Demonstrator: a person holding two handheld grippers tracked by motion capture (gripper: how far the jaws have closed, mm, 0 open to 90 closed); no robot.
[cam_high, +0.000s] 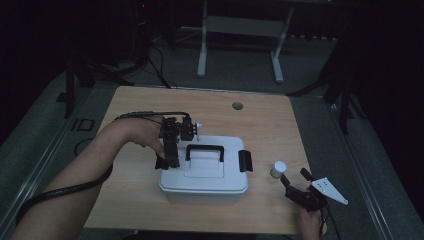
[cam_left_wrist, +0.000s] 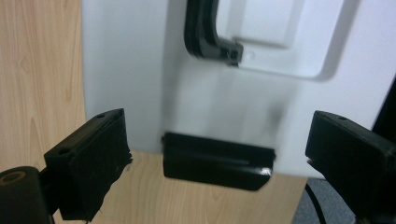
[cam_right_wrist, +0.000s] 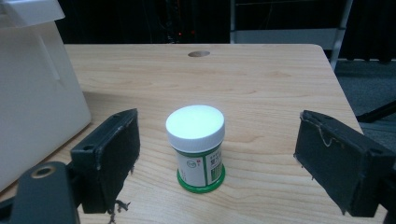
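A white lidded box (cam_high: 204, 175) with a black carry handle (cam_high: 204, 149) sits mid-table. My left gripper (cam_high: 167, 159) hangs over the box's left end, open, its jaws on either side of the black latch (cam_left_wrist: 217, 161) without touching it. The lid (cam_left_wrist: 140, 70) and handle (cam_left_wrist: 210, 32) lie beyond. A small jar (cam_right_wrist: 196, 144) with a white cap and green label stands upright on the wood to the right of the box (cam_right_wrist: 32, 93). My right gripper (cam_right_wrist: 219, 123) is open around the jar (cam_high: 278, 168) with wide gaps on both sides. From above, the right gripper (cam_high: 293, 175) is near the table's front right.
A second black latch (cam_high: 244, 160) is on the box's right end. A small white object (cam_high: 199, 127) stands just behind the box. The wooden table (cam_high: 150, 100) has a round hole (cam_high: 237, 105) near its far edge. Stands and cables occupy the dark floor beyond.
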